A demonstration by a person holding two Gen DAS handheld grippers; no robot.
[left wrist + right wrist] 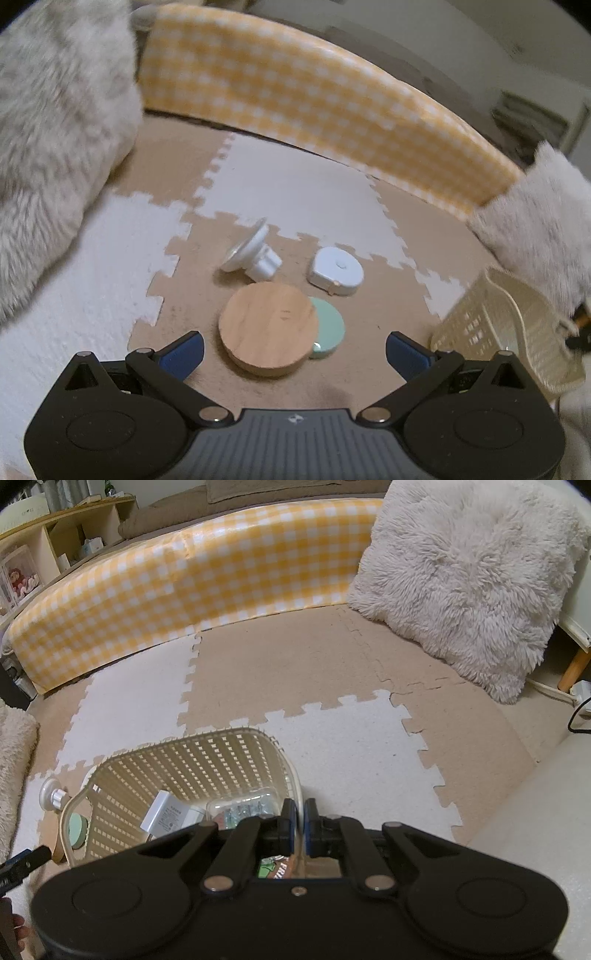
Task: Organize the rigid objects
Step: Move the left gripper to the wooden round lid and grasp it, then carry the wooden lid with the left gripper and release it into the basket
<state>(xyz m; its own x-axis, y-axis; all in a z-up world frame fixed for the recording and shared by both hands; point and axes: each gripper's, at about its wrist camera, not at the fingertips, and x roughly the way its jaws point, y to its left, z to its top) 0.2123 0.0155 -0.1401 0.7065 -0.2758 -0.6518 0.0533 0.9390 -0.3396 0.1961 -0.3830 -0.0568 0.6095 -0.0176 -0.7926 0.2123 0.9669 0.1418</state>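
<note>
Left tongs (294, 352) apart over round wooden disc (268, 328), right tongs (299, 823) together on slatted plastic basket (207, 760) rim.

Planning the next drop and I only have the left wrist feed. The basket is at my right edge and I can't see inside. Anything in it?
Observer: Yes. A white adapter lies on the bottom of the basket.
Operator: Only that?
Observer: No. A clear plastic box sits right beside it.
Operator: Right gripper state?
Observer: The right gripper is shut, at the basket's near rim. I cannot tell whether it pinches the rim.
</note>
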